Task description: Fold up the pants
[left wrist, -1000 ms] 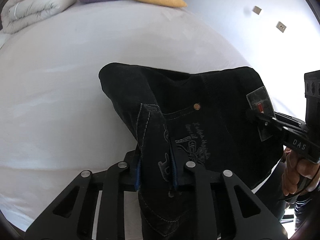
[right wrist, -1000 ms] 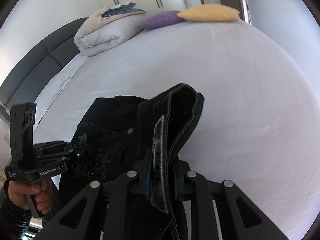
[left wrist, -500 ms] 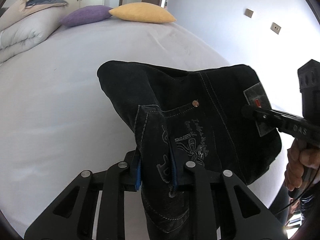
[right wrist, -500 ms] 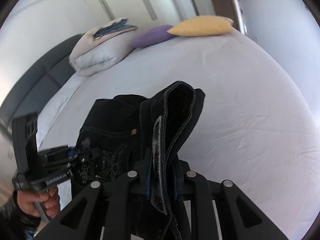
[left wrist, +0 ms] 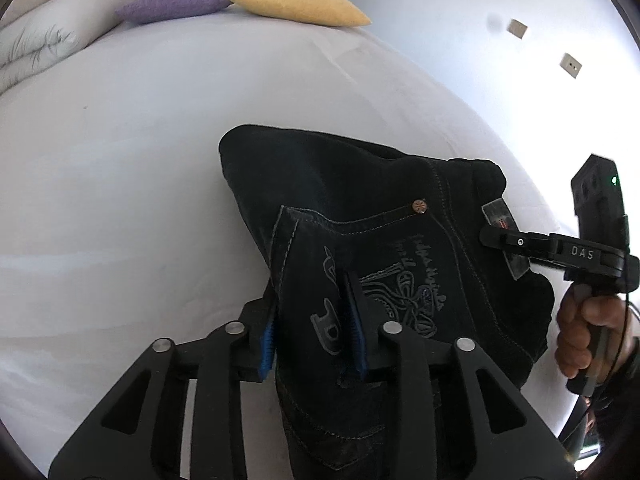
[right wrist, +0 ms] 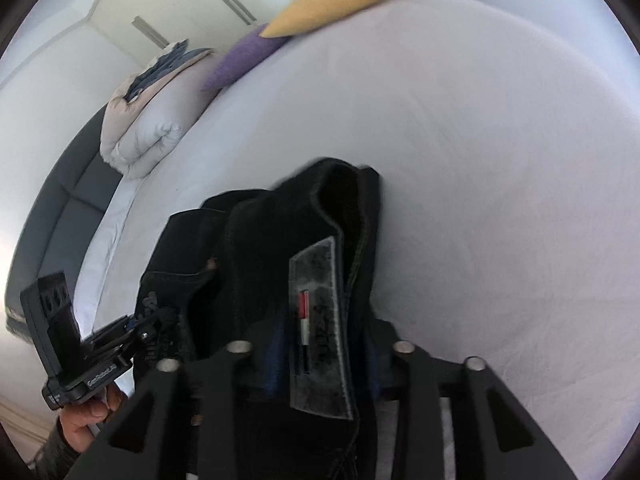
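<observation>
The black denim pants (left wrist: 360, 208) hang between both grippers above the white bed (left wrist: 120, 140). My left gripper (left wrist: 314, 312) is shut on the waistband edge by the embroidered back pocket. My right gripper (right wrist: 320, 344) is shut on the waistband at the grey leather label (right wrist: 320, 320). The right gripper also shows in the left wrist view (left wrist: 496, 236), clamped on the label. The left gripper shows in the right wrist view (right wrist: 140, 328) at the lower left, holding the pocket side. The legs hang below, out of sight.
A yellow cushion (left wrist: 296, 4) and a purple cushion (left wrist: 172, 2) lie at the far end of the bed. A folded white duvet (right wrist: 148, 128) sits by the dark headboard (right wrist: 52, 216). A white wall with sockets (left wrist: 568, 64) stands to the right.
Both grippers have risen and tilted, with the pants lifted higher off the bed. The right gripper has rolled so the leather label now faces its camera.
</observation>
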